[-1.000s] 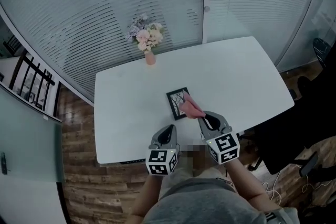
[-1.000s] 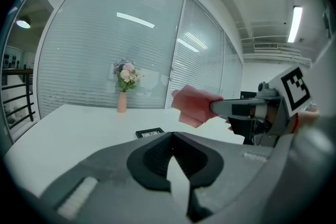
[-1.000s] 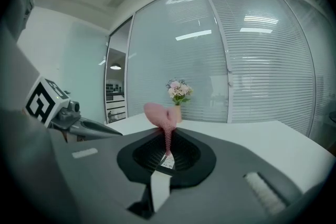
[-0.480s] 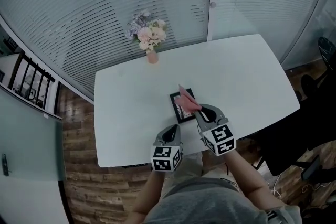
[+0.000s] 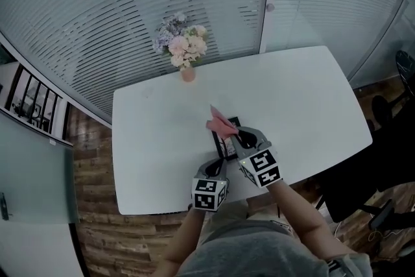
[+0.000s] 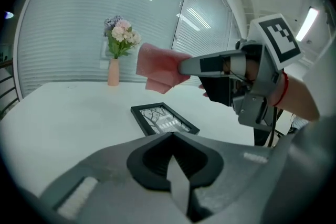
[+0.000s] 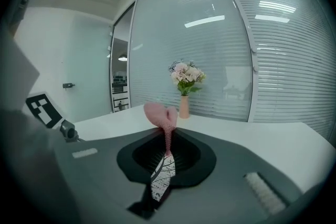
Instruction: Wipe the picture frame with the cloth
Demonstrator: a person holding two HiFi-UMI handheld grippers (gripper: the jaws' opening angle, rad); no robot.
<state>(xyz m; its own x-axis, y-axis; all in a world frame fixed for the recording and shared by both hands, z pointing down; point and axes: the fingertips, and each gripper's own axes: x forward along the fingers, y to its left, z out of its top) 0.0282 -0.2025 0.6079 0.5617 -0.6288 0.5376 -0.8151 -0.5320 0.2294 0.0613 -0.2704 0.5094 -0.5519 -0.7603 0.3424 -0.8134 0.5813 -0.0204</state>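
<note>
A black picture frame (image 6: 164,118) lies flat on the white table (image 5: 155,139); in the head view the frame (image 5: 227,144) is partly covered by my right gripper. My right gripper (image 5: 237,135) is shut on a pink cloth (image 5: 219,122) and holds it in the air above the frame's far end. In the left gripper view the cloth (image 6: 157,67) hangs from the right gripper (image 6: 185,65) well above the frame. The cloth (image 7: 160,114) sticks up from the right gripper (image 7: 167,136). My left gripper (image 5: 216,168) is shut and holds nothing, just short of the frame's near edge.
A small pink vase of flowers (image 5: 184,48) stands at the table's far edge, in front of a glass wall with blinds. The person's body is at the table's near edge. A dark chair (image 5: 382,159) stands at the right.
The right gripper has lifted the cloth off the frame and carried it toward the frame's far end. The left gripper has come closer to the frame.
</note>
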